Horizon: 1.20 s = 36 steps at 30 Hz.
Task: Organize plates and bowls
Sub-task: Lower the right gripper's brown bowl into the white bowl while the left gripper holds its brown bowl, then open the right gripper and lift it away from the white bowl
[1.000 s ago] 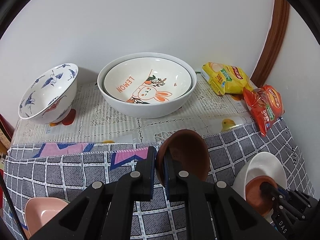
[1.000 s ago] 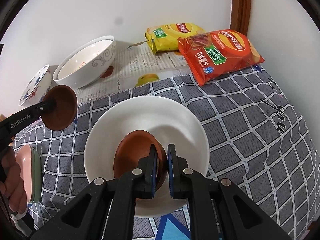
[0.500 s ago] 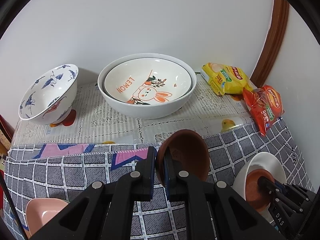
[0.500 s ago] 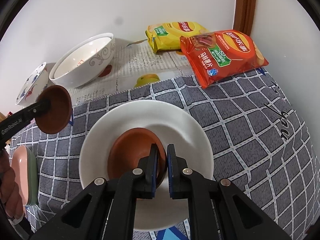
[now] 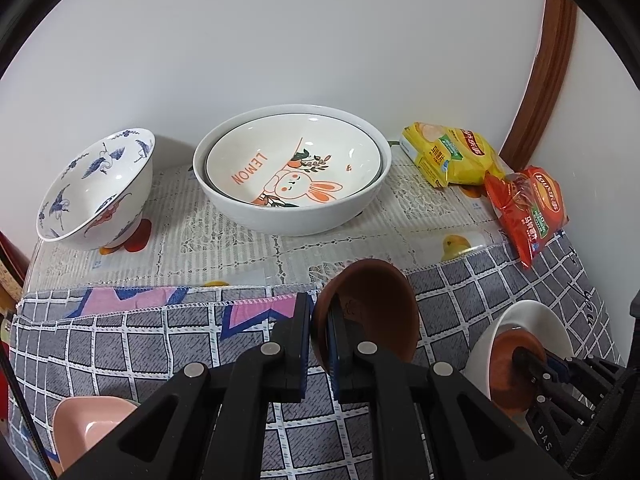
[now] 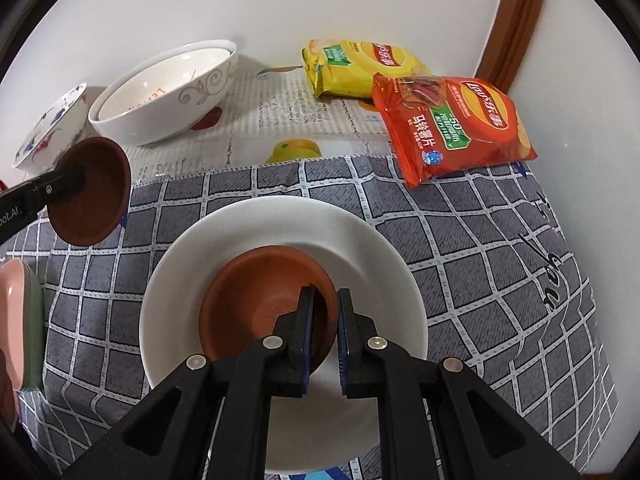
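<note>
A brown clay saucer (image 6: 260, 300) lies in the white plate (image 6: 372, 264) on the checked cloth (image 6: 500, 280) of the worktop. The right gripper (image 6: 323, 312) straddles the saucer's near rim, its jaws opening, a small gap visible beside the rim. The left gripper (image 5: 318, 332) has its jaws clamped on the rim of a second brown saucer (image 5: 376, 308), held tilted above the cloth. Behind, the rabbit bowl (image 5: 292, 164) nests inside a larger white bowl (image 5: 288, 220), beside a blue-patterned bowl (image 5: 96, 188).
</note>
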Tool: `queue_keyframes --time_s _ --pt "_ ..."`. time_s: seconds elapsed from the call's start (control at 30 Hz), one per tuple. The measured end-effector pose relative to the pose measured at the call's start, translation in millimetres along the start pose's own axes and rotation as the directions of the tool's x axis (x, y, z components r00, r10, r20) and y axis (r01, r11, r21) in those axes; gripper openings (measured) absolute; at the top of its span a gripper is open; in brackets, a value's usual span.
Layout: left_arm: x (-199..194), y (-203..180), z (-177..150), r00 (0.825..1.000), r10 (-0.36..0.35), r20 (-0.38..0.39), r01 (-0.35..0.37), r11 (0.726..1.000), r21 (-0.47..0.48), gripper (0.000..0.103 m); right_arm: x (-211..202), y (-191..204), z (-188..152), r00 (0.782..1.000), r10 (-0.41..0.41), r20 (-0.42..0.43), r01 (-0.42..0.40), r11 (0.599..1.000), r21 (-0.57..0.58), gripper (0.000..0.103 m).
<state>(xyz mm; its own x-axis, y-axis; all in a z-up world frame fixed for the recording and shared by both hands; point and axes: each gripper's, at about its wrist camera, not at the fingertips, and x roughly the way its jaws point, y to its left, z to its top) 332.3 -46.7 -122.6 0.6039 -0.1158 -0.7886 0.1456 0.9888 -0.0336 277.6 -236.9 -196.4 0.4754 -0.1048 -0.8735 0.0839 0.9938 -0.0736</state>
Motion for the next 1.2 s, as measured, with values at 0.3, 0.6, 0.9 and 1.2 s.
queue_keyframes --time_s 0.3,0.6,0.9,1.2 --pt "0 4 2 1.0 0.002 -0.002 -0.002 1.0 -0.01 0.008 1 2 -1 1.0 -0.007 0.003 0.008 0.999 -0.045 0.014" --pt "-1 5 2 1.0 -0.001 -0.002 0.001 1.0 -0.011 0.008 2 5 -4 1.0 -0.022 0.002 0.023 0.995 -0.092 0.015" --pt "-3 4 2 1.0 -0.009 -0.001 0.009 1.0 -0.008 0.008 1 4 -4 1.0 -0.022 0.007 0.022 0.995 -0.094 0.016" --pt "-9 -1 3 1.0 -0.028 0.01 0.028 1.0 0.0 0.008 -6 3 -6 1.0 0.002 0.016 -0.001 0.997 -0.071 0.016"
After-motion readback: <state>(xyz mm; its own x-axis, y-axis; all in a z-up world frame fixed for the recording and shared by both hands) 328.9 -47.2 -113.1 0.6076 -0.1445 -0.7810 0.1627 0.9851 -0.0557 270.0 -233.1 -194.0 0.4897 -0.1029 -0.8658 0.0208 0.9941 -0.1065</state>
